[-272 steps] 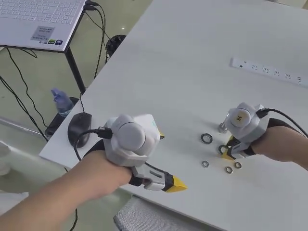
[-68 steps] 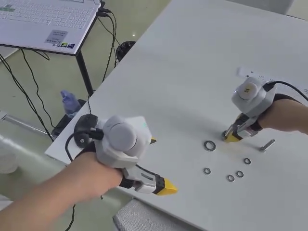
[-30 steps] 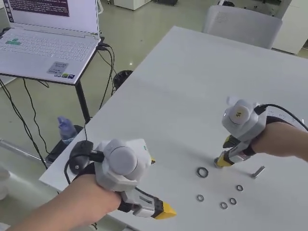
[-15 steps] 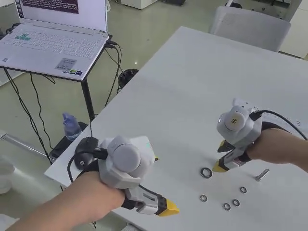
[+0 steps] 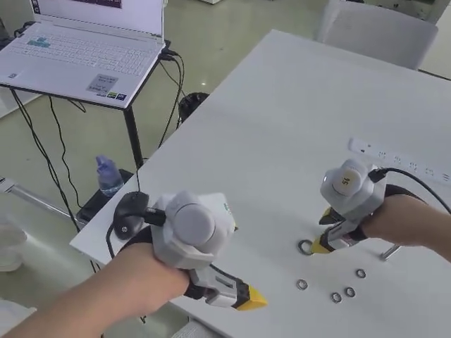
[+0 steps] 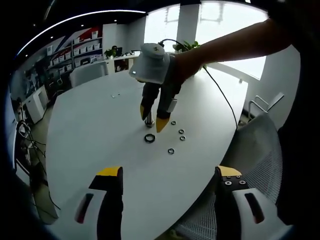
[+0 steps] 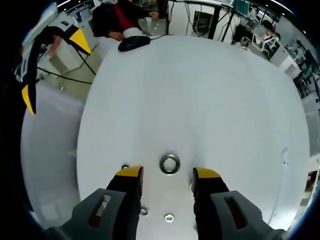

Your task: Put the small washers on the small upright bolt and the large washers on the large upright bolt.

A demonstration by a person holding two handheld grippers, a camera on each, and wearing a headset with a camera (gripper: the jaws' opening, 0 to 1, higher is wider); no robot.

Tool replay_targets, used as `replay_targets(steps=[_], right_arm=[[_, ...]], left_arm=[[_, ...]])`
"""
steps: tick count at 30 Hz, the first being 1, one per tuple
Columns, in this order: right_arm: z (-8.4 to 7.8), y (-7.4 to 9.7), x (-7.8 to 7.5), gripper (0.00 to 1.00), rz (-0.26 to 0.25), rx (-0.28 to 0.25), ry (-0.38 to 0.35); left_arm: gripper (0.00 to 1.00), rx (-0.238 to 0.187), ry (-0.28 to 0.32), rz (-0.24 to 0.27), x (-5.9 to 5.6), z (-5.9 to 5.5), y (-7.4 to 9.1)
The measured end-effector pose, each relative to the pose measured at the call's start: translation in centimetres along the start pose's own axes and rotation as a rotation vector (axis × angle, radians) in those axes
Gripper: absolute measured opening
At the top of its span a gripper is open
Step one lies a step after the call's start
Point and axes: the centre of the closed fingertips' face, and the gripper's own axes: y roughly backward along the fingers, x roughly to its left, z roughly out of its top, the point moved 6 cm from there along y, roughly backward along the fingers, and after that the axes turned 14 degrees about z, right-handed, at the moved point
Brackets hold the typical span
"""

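A large washer (image 5: 304,246) lies flat on the white table (image 5: 282,141), and in the right gripper view the large washer (image 7: 170,163) sits just ahead of the gap between my jaws. My right gripper (image 5: 320,246) (image 7: 168,173) is open and low over the table beside it. A small silver piece (image 7: 191,187) stands by its right jaw's inner side; what it is I cannot tell. Several small washers (image 5: 336,297) (image 6: 171,150) lie nearer the table edge. One bolt (image 5: 389,251) lies on its side. My left gripper (image 5: 250,299) (image 6: 167,172) is open and holds nothing at the near edge.
A white power strip (image 5: 402,165) lies at the back right. A black mouse (image 5: 130,211) sits on the table's left corner. Off the table stand a laptop (image 5: 77,49) on a stand, a bottle (image 5: 107,176) on the floor and a chair (image 5: 373,28).
Over the last second my right gripper has come down and closer to the large washer. The left gripper has stayed near the front edge. The head camera has shifted.
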Motion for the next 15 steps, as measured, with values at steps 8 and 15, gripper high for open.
replay_targets(steps=[8, 15], right_arm=[[-0.7, -1.3, -0.5, 0.41, -0.012, 0.018, -0.019], [-1.0, -2.6, -0.8, 0.41, -0.014, 0.019, -0.031]], left_arm=[[0.74, -0.014, -0.005, 0.001, 0.2, 0.3, 0.0], [0.76, -0.024, -0.004, -0.007, -0.2, 0.6, 0.0]])
